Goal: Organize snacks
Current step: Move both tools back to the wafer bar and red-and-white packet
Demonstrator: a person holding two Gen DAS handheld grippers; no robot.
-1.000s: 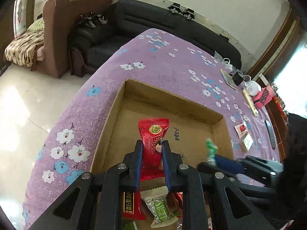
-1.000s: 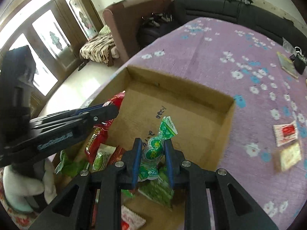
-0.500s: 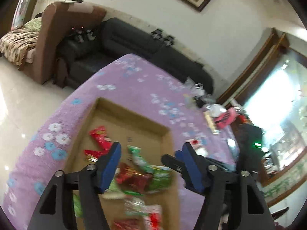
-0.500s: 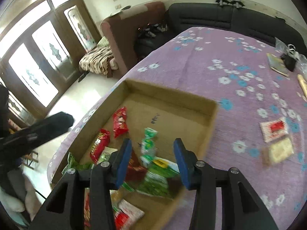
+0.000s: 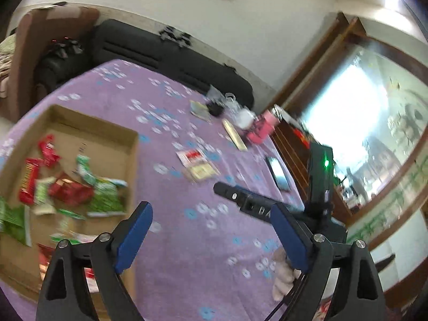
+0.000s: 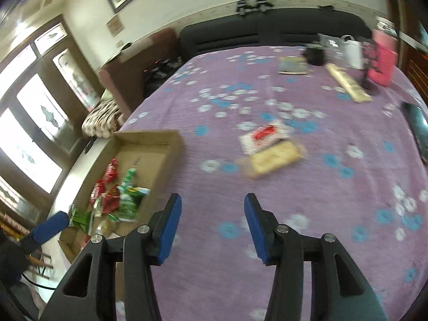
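A shallow cardboard box (image 5: pixel 131 157) (image 6: pixel 171 144) on the purple flowered tablecloth holds several red and green snack packets (image 5: pixel 72 190) (image 6: pixel 117 198). Two packets lie loose on the cloth: a white and red one (image 5: pixel 190 156) (image 6: pixel 263 133) and a tan cracker pack (image 5: pixel 202 171) (image 6: pixel 275 157). My left gripper (image 5: pixel 211 238) is open and empty, above the cloth to the right of the box. My right gripper (image 6: pixel 212 227) is open and empty, short of the loose packets. The right gripper also shows in the left wrist view (image 5: pixel 240 198).
At the table's far end stand a pink box (image 6: pixel 382 58), a white cup (image 6: pixel 353 50), a black pot (image 6: pixel 315 54), a booklet (image 6: pixel 291 65) and a long yellow pack (image 6: pixel 347 84). A phone (image 5: pixel 278 172) lies near the right edge. A black sofa (image 6: pixel 267 32) stands behind the table.
Both grippers let go of their snacks into the box, opened wide, rose and swung right, away from the box towards the loose packets.
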